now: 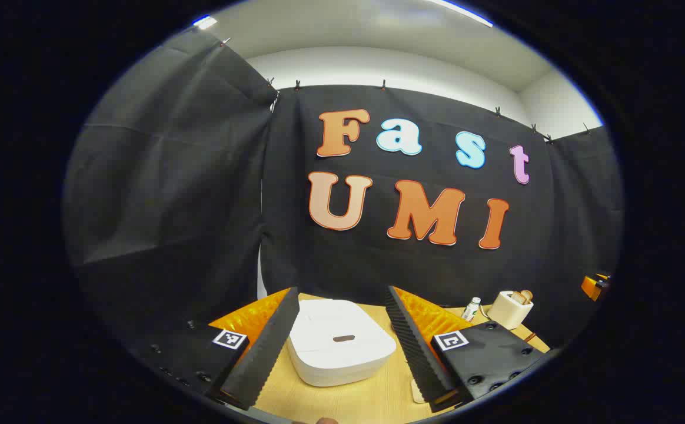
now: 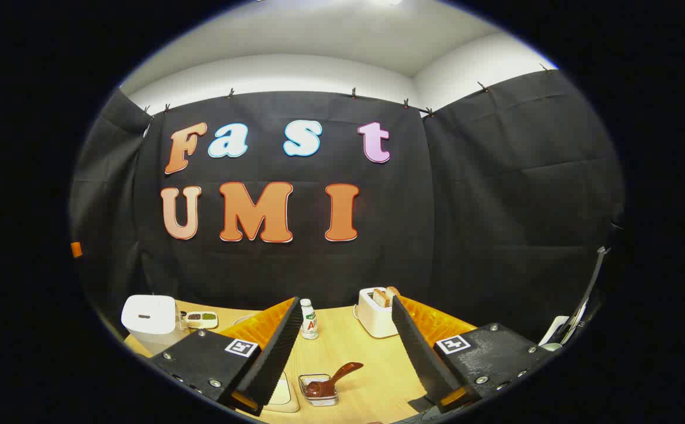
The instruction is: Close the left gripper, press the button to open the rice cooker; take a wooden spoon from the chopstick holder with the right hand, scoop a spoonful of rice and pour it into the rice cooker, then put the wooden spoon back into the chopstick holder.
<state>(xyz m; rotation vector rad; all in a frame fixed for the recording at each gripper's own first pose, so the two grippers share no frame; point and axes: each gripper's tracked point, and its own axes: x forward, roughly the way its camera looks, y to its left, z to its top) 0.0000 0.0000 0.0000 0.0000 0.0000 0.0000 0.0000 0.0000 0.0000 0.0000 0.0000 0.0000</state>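
Observation:
The white rice cooker sits on the wooden table with its lid down and a dark oval button on top. My left gripper hovers open just before it, one finger on each side. In the right gripper view the cooker stands far left. A dark brown wooden spoon rests with its bowl in a small clear holder, handle tilted up to the right. My right gripper is open above and behind the spoon, holding nothing.
A cream toaster with bread slices and a small white bottle stand at the back of the table. A little dish of seasonings lies beside the cooker. A pale flat item sits left of the holder.

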